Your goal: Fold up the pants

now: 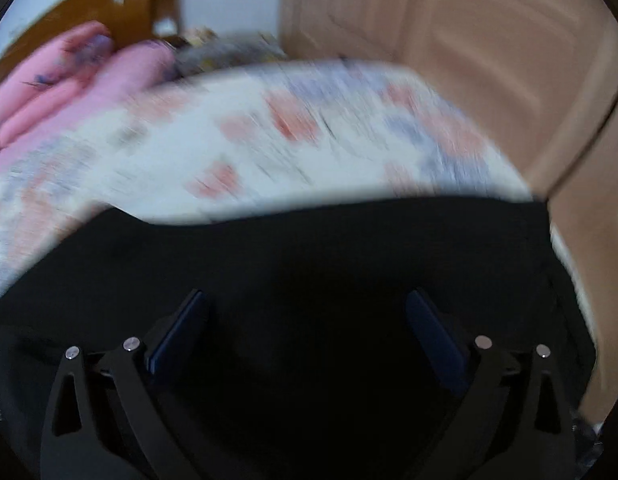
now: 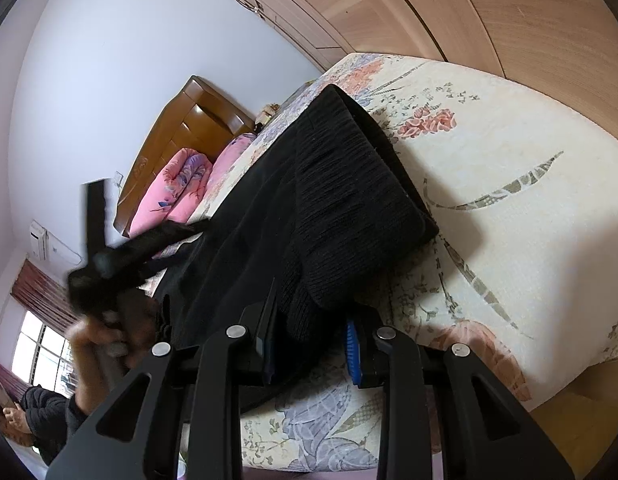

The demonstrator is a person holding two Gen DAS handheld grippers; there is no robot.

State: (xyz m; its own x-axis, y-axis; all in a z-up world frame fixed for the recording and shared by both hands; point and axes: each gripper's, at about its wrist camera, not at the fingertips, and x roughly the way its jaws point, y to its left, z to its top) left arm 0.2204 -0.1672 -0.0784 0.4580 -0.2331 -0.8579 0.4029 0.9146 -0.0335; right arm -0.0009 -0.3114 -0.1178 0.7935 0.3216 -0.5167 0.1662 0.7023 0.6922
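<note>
**Black pants on the flowered bed, one gripper gripping, one open**

The black knitted pants (image 2: pixel 329 200) lie on the cream bedspread with pink and purple flowers (image 2: pixel 509 168). One ribbed part is folded over the smoother black part, and the near edge of the cloth reaches in between the jaws of the right gripper (image 2: pixel 309 344). These jaws stand narrow, and the black cloth sits between the blue pad (image 2: pixel 352 350) and the other finger, so the right gripper holds the near edge of the pants.

The left gripper (image 1: pixel 307 308) hangs over the black cloth (image 1: pixel 309 248) with its jaws wide apart. Nothing is between its two dark blue pads (image 1: pixel 433 332); the cloth is below and ahead of them. This view is blurred.

In the right wrist view, the left gripper (image 2: pixel 109 264) and the person's hand (image 2: pixel 101 340) on it appear to the left of the right jaws, beside the pants. Beyond the jaws there are pink flowered quilts (image 2: pixel 181 188) and a brown wooden headboard (image 2: pixel 181 128).
</note>
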